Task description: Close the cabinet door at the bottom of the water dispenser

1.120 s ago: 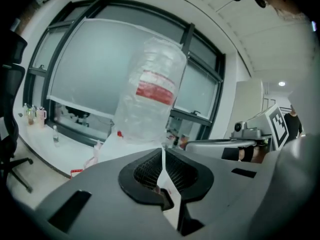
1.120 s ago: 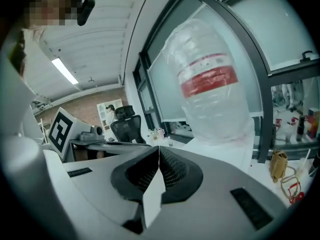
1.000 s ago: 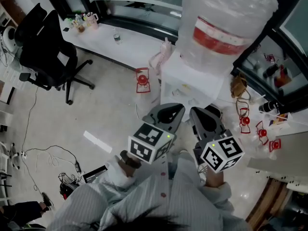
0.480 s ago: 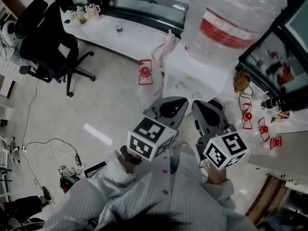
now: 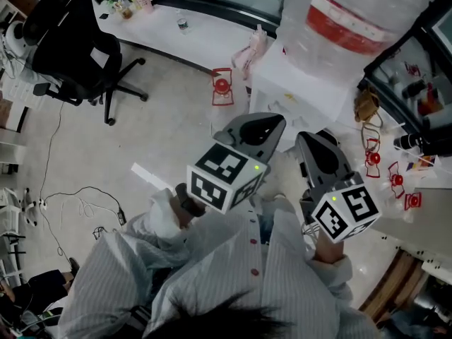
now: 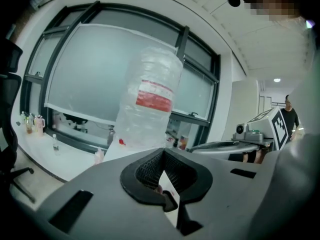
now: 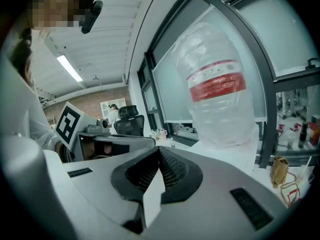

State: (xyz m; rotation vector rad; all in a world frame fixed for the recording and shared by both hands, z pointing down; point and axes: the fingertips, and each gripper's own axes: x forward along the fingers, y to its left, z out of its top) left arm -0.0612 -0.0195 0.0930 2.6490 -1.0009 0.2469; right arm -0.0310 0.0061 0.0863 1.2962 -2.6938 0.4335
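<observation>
A white water dispenser [image 5: 296, 90] stands at the upper right of the head view, with a big clear bottle [image 5: 353, 20] bearing a red label on top. Its bottom cabinet door is hidden from every view. My left gripper [image 5: 265, 122] and right gripper [image 5: 321, 136] are held side by side just in front of the dispenser, pointing at it and touching nothing. In the left gripper view the jaws [image 6: 163, 151] meet at the tips, and the bottle [image 6: 150, 104] rises beyond them. The right gripper [image 7: 160, 151] is likewise shut and empty, facing the bottle [image 7: 217, 94].
A black office chair [image 5: 70, 48] stands at the left on the pale floor. A white ledge [image 5: 205, 41] with small items runs under the windows. Red lanterns [image 5: 222, 88] sit beside the dispenser, with more [image 5: 372, 157] at its right. Cables [image 5: 78, 203] lie at the lower left.
The head view has tilted, so the dispenser and both grippers sit a little more to the right in the picture. The grippers stay side by side before the dispenser.
</observation>
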